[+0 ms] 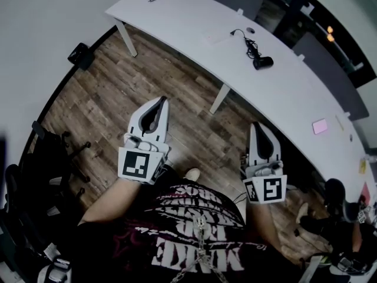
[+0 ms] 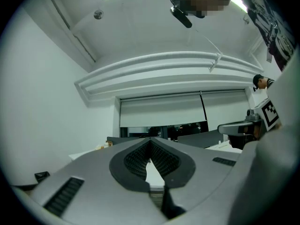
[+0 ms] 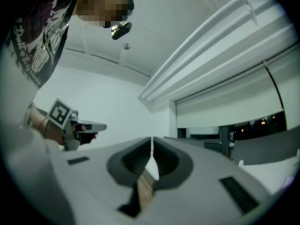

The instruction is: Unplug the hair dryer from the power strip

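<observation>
A black hair dryer (image 1: 263, 62) lies on the long white table (image 1: 194, 16) far ahead, and its black cord (image 1: 250, 43) curls away toward the table's back. I cannot make out a power strip. Both grippers are held level over the wooden floor, well short of the table. The left gripper (image 1: 160, 99) is shut with nothing in it; its ribbed pads (image 2: 161, 159) meet at the tip. The right gripper (image 1: 257, 124) is also shut and empty, its jaws closed to a thin line in the right gripper view (image 3: 151, 142).
White table legs (image 1: 219, 99) stand between me and the hair dryer. A black office chair (image 1: 47, 158) is at the left, and a black box (image 1: 79, 55) sits on the floor by the wall. A pink note (image 1: 320, 126) lies on the table's right part. Another person's shoes (image 1: 339, 211) show at lower right.
</observation>
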